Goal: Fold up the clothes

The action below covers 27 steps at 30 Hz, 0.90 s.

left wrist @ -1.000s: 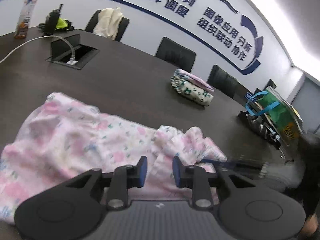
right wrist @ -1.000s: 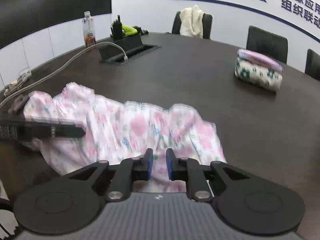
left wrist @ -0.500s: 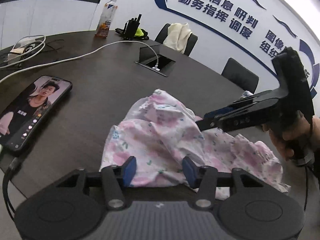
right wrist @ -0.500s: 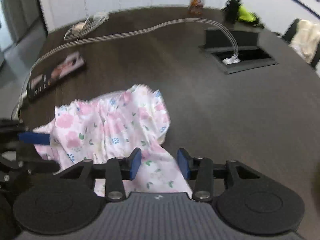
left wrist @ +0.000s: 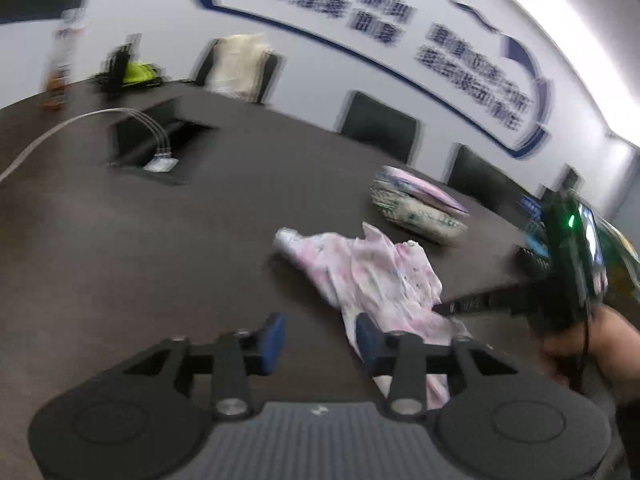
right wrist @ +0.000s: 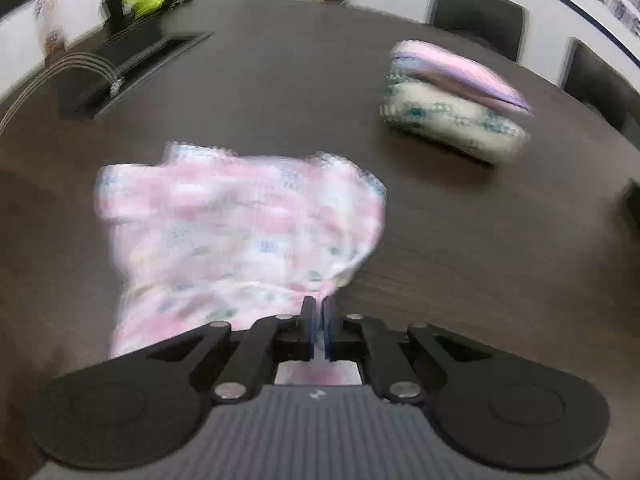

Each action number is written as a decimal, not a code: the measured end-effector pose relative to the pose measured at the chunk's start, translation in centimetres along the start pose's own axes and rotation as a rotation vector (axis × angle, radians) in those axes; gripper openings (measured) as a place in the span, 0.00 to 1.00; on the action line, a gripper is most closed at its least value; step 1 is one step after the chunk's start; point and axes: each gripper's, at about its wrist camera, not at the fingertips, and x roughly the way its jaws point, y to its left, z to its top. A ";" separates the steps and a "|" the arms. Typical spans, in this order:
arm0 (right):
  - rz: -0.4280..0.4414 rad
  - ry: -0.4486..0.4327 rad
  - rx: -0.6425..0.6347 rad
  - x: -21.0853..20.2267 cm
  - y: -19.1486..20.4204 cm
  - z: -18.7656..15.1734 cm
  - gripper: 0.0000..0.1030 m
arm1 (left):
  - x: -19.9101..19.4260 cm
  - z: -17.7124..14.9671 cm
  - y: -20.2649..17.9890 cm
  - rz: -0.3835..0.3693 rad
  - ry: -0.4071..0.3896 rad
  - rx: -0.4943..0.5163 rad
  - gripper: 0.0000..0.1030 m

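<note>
Both grippers are showing over the dark table [left wrist: 168, 264]: the left gripper [left wrist: 320, 336] is hanging with its blue-padded fingers spread wide and nothing between them, while the right gripper [right wrist: 318, 330] is pinching its fingers nearly together on a fold of the pink floral garment [right wrist: 240, 232]. In the right wrist view a thin strip of that cloth is running down between the two pads, and the rest of the garment is spreading forward and to the left, bunched and blurred, on or just above the tabletop; whether it is lifted clear is hard to tell. In the left wrist view the same garment [left wrist: 372, 280] is lying crumpled on the table ahead and to the right of the open fingers, with the right-hand pad overlapping its near edge, and the right gripper [left wrist: 452, 307] is reaching in from the right side to meet the cloth. Beyond the garment a stack of folded clothes [right wrist: 452, 104] is sitting well apart from it. Farther back a cable box [left wrist: 156, 148] is sitting open in the table.
</note>
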 end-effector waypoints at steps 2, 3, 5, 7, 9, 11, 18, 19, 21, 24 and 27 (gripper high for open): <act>0.045 -0.091 0.039 -3.7 -2.2 -1.8 0.20 | -0.1 -1.2 -1.4 -0.063 0.030 0.059 0.44; 0.067 -0.118 0.039 -5.2 -3.0 -3.0 0.47 | 0.0 -1.8 -2.0 -0.097 0.053 0.082 0.45; 0.118 -0.145 0.033 -7.1 -4.1 -5.6 0.66 | 0.4 -2.8 -3.5 -0.197 0.113 0.131 0.50; 0.163 -0.134 0.023 -7.4 -4.8 -8.4 0.65 | 1.0 -3.7 -5.2 -0.290 0.160 0.170 0.58; 0.158 -0.115 0.036 -6.7 -5.1 -10.5 0.61 | 1.6 -4.6 -6.8 -0.377 0.202 0.208 0.58; 0.195 -0.109 0.059 -6.1 -4.8 -11.9 0.36 | 2.5 -5.3 -8.0 -0.358 0.217 0.236 0.56; 0.203 -0.125 0.086 -5.9 -2.4 -14.5 0.18 | 3.6 -6.7 -8.2 -0.280 0.299 0.247 0.14; 0.209 -0.124 0.083 -6.2 -1.7 -14.9 0.18 | 2.9 -7.0 -8.4 -0.275 0.298 0.255 0.14; 0.218 -0.125 0.044 -7.1 -0.2 -15.6 0.18 | 1.4 -7.6 -8.8 -0.254 0.295 0.244 0.14; 0.229 -0.151 0.019 -9.1 0.6 -16.3 0.26 | -1.1 -8.0 -7.7 -0.251 0.297 0.227 0.17; 0.235 -0.253 0.028 -12.0 -0.1 -17.1 0.35 | -3.4 -7.7 -6.4 -0.275 0.255 0.187 0.22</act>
